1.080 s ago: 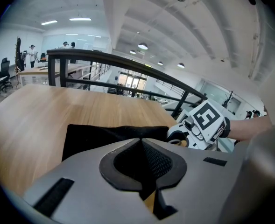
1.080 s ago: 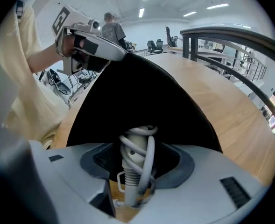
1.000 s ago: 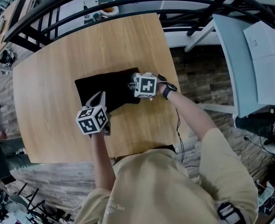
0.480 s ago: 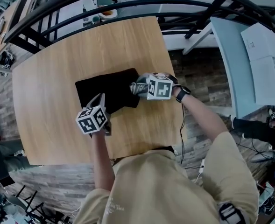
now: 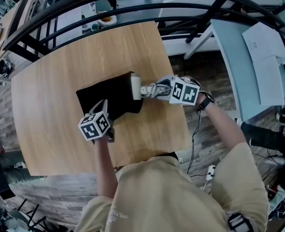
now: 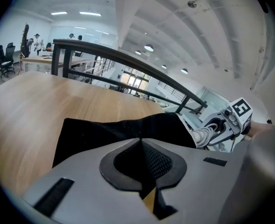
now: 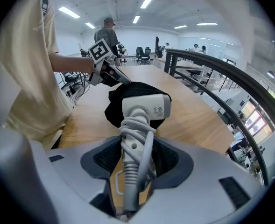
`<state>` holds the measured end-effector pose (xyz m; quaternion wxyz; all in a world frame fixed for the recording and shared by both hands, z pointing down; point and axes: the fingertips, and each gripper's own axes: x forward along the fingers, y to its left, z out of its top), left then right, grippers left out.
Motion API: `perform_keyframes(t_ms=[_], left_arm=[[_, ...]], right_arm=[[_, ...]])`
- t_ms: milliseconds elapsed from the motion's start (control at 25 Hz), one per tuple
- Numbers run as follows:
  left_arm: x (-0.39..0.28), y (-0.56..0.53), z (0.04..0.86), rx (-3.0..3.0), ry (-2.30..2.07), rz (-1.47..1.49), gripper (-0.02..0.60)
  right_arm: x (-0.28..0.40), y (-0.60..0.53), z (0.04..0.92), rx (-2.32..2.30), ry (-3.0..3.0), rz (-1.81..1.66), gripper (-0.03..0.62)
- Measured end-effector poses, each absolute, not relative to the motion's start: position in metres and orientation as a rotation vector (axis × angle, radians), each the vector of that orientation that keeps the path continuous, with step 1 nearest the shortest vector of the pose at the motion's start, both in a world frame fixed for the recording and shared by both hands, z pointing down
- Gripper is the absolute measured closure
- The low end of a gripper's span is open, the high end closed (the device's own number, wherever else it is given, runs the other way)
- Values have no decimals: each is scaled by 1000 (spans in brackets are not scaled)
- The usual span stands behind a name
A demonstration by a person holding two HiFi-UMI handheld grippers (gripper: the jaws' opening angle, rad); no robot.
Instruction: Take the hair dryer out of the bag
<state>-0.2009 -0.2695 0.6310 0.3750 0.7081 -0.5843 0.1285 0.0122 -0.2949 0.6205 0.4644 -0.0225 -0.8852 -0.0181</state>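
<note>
The right gripper (image 5: 157,88) is clamping the hair dryer (image 5: 135,87) by its handle, the jaws closing on the white cord (image 7: 138,125) wound round it. A second ago this gripper was sitting over the right end of the bag (image 5: 101,93) with nothing white showing; now it is standing further right, and the dryer's pale head is lying just outside the bag's open end, still touching the black fabric. The right gripper view shows the head clear of the cloth, with the bag slumped behind it. Judging from that, the pull is nearly done: only a little more travel to the right should be separating dryer and bag.

The left gripper (image 5: 103,108) is sitting where it was at the bag's near left corner, its jaws together and, as far as I can tell, nipping the fabric to anchor it against the pull.

The bag is lying flat near the middle of a pale wooden counter (image 5: 55,76), otherwise bare around it. A black railing (image 5: 132,4) is curving past the far side, a white desk (image 5: 236,57) carrying papers (image 5: 270,52) is standing to the right, and wood-patterned floor (image 5: 200,71) is showing between. The gripper views show an open office with ceiling lights and people far off.
</note>
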Motion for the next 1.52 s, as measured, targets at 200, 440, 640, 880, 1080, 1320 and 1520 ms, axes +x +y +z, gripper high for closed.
perform_keyframes(t_ms=[200, 440, 640, 880, 1080, 1320, 1520], left_arm=[[-193, -270, 634, 1814, -1495, 338, 560], [-188, -268, 636, 1821, -1489, 350, 560], [-185, -267, 638, 1825, -1487, 364, 560], [-176, -269, 642, 1823, -1494, 370, 560], [-174, -270, 644, 1823, -1497, 372, 561], [-171, -269, 648, 1819, -1496, 382, 560], [-170, -268, 649, 1815, -1497, 385, 560]], right_arm=[[41, -303, 609, 110, -2227, 24, 398], [62, -316, 606, 444, -2333, 178, 398], [63, -319, 614, 686, -2378, 260, 398], [53, -317, 640, 910, -2348, 285, 398], [52, -325, 656, 1125, -2300, 367, 398], [51, -334, 680, 1255, -2242, 407, 399], [50, -333, 698, 1331, -2184, 478, 399]])
